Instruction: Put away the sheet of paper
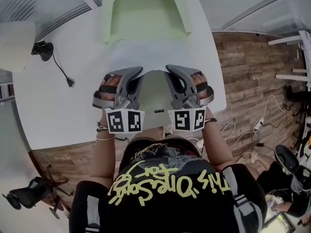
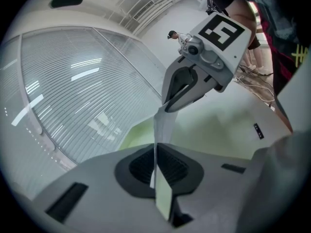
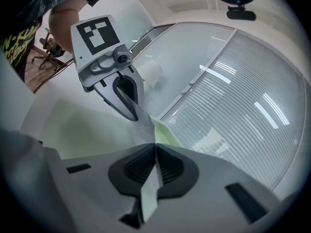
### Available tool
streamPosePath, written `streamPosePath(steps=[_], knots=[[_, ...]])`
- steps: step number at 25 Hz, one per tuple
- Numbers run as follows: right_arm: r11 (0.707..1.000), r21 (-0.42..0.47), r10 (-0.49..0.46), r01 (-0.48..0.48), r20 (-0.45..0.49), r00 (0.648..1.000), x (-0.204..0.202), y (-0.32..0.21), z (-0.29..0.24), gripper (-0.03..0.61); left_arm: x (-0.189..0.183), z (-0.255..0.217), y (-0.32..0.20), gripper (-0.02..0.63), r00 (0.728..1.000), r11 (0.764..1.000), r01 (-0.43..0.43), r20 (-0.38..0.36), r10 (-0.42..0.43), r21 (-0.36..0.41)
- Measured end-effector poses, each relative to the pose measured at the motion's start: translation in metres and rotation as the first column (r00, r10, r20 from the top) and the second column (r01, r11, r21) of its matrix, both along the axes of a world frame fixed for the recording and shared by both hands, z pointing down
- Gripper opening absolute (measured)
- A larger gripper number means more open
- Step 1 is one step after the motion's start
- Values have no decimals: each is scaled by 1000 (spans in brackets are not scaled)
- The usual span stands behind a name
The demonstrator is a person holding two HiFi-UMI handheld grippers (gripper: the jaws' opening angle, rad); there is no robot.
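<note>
Above the smooth white table (image 1: 58, 106), left gripper (image 2: 155, 171): its grey jaws are pressing together on the left end of the near edge of the thin white sheet of paper (image 1: 155, 55), the ribbed black pads meeting on it.
Right gripper (image 3: 154, 166): it is pinching the right end of that same edge, its jaws lying closed flat on the paper.
Pair: the 2 grippers are pointing inward toward each other and away from the person. Each is showing in the other's view, with the paper's edge running between them.
Hands: the person's left hand (image 1: 109, 89) and right hand (image 1: 201, 84) are gripping the 2 handles, with the marker cubes (image 1: 125, 121) facing the head camera.
Sheet of paper: it is hanging in the air between the grippers and reaching away from the person. Its far edge is lying at the near end of the tray; whether it is touching there I cannot tell.
Tray: the pale green rectangular tray with raised sides (image 1: 183, 13) is sitting at the table's far edge.
Cable: a thin black cable with a plug (image 1: 62, 71) is lying on the table's left part, well apart from the sheet.
Floor: brown wooden planks (image 1: 248, 67) are showing to the right of the table.
Wall: a glass wall with horizontal blinds (image 2: 63, 96) is standing beyond the table in both gripper views.
</note>
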State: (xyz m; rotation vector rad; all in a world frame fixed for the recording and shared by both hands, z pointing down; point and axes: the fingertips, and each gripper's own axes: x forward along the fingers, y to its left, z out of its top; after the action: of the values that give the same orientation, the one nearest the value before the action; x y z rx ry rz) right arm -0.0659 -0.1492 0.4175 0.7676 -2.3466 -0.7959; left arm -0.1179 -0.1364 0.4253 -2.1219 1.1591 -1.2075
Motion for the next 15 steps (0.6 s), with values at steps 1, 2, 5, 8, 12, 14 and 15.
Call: streamPosePath(steps=[1, 2, 5, 8, 12, 14, 15], knots=[[1000, -2, 0, 0, -1, 1000, 0, -1, 1, 9, 0, 1, -1, 8, 1000, 1000, -1, -1, 0, -1], [1000, -3, -1, 1, -3, 1000, -1, -1, 1, 9, -1, 1, -1, 8, 1000, 1000, -1, -3, 1, -2], [1000, -7, -2, 2, -9, 1000, -2, -3, 4, 9, -2, 3, -3, 8, 1000, 1000, -2, -5, 2, -10], [1000, -11, -1, 1, -14, 1000, -3, -5, 6, 9, -3, 4, -5, 8, 1000, 1000, -2, -8, 2, -16], [1000, -18, 10, -10, -18, 1000, -5, -10, 8, 9, -4, 7, -9, 8, 1000, 1000, -4, -14, 3, -24], [1000, -21, 17, -17, -19, 1000, -5, -13, 9, 9, -5, 8, -11, 8, 1000, 1000, -9, -16, 8, -26], [1000, -22, 20, -21, -21, 1000, -5, -15, 10, 9, -5, 9, -13, 8, 1000, 1000, -11, -17, 11, -28]])
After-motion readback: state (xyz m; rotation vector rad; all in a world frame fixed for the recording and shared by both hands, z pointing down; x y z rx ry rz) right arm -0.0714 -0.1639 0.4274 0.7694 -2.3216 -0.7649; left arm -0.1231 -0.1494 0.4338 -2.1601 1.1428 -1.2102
